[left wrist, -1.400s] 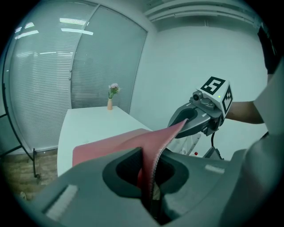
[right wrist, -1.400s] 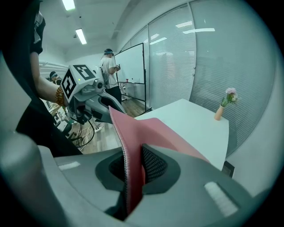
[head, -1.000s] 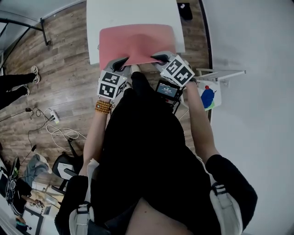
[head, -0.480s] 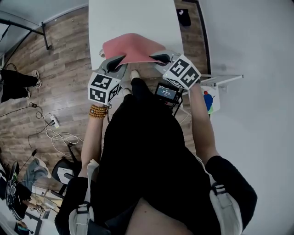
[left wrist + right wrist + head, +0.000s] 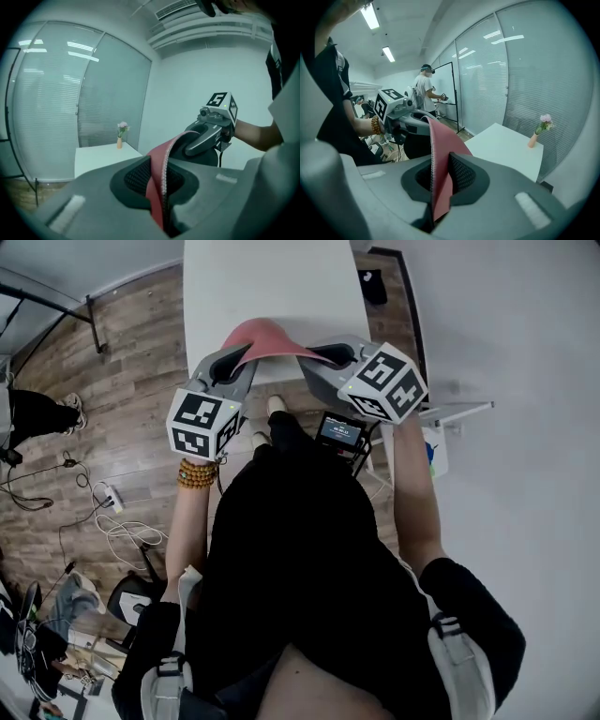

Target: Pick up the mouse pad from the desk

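White desk (image 5: 272, 287), small vase (image 5: 533, 139) with pink flower upright near its far corner (seen in both gripper views), wood-plank floor (image 5: 122, 381) beside it, power strip (image 5: 111, 495) and loose cables (image 5: 131, 524) on floor

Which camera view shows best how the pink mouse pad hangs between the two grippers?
The head view: the mouse pad arches upward between the left gripper and the right gripper, over the white desk. Each gripper view shows only one edge of it clamped in that gripper's jaws.
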`<move>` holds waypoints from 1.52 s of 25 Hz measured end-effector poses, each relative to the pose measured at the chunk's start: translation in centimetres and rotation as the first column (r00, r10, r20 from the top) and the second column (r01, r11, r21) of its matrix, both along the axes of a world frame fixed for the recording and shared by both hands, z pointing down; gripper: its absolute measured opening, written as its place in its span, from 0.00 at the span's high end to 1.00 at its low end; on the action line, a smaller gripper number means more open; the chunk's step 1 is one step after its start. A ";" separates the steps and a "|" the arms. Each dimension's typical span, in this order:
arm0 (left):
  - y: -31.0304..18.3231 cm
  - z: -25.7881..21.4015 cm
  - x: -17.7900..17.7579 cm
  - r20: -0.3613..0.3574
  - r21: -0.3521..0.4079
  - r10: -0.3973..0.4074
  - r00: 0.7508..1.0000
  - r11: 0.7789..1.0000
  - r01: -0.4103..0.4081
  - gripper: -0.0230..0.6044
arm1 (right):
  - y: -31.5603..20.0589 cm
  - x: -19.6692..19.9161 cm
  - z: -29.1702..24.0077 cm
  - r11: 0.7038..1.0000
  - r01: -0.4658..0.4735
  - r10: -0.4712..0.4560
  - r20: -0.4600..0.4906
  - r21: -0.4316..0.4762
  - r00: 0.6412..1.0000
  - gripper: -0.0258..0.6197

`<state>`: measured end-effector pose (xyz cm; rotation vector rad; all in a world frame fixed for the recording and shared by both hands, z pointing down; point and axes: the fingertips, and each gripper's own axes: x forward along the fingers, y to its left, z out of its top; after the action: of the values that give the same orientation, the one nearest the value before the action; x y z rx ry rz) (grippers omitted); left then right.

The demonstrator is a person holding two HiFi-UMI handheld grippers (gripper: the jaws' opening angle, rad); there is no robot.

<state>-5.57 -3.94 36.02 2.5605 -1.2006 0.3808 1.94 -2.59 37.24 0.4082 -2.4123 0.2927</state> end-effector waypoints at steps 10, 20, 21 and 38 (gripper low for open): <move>-3.4 -9.0 -2.7 0.040 0.356 -0.126 0.991 0.929 0.104 0.92 | -3.9 -2.3 -8.8 0.980 -0.089 0.068 0.119 0.179 0.991 0.89; -7.1 -15.7 -5.0 -0.098 0.522 -0.212 0.972 0.821 0.232 0.92 | -9.5 -4.1 -15.3 0.840 -0.290 0.206 0.225 0.459 0.952 0.89; -7.4 -16.0 -5.3 -0.100 0.536 -0.219 0.971 0.810 0.238 0.92 | -9.9 -4.4 -15.7 0.828 -0.315 0.218 0.251 0.464 0.943 0.89; -8.8 -13.5 -5.0 -0.077 0.553 -0.268 0.960 0.790 0.265 0.92 | -11.3 -3.8 -13.7 0.734 -0.478 0.327 0.367 0.481 0.871 0.89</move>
<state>-10.56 -12.70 22.55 2.7753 -1.8813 -0.0485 -1.89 -13.89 23.51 1.2531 -2.6150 -0.2145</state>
